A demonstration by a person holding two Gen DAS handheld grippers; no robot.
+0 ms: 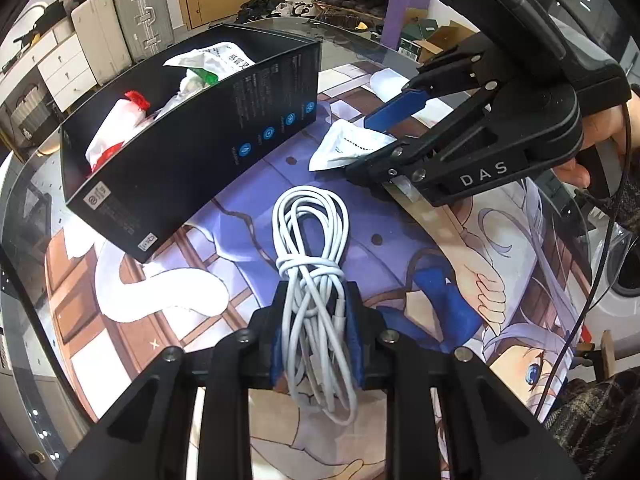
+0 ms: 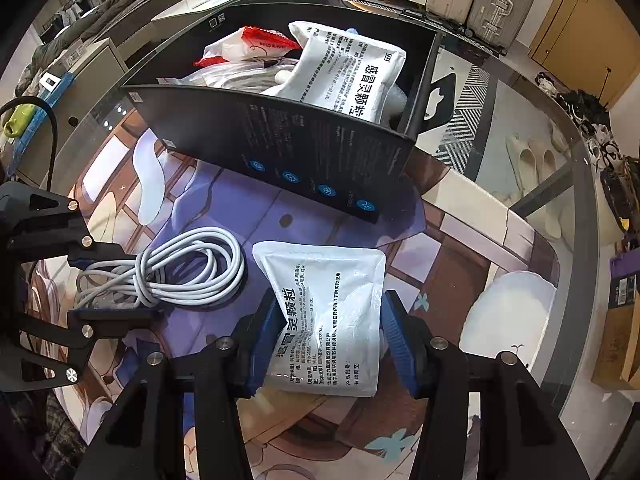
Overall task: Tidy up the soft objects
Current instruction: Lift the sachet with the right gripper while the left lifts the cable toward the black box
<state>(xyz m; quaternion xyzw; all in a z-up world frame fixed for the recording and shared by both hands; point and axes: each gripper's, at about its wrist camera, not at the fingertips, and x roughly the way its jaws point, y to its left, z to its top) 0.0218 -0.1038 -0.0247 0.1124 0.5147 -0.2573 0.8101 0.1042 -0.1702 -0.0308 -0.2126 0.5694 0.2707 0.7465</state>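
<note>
A: What has the left gripper point(image 1: 316, 340) got?
B: It's clenched on the bundled white cable point(image 1: 310, 248), which lies on the printed mat point(image 1: 248, 208).
A: And the right gripper point(image 2: 330, 334)?
B: Its blue pads point(image 2: 394, 332) squeeze a white sachet point(image 2: 326, 312) lying on the mat.
A: The black box point(image 2: 312, 152)?
B: Just beyond both, holding another sachet point(image 2: 348, 68) and, I think, crumpled bags
</note>
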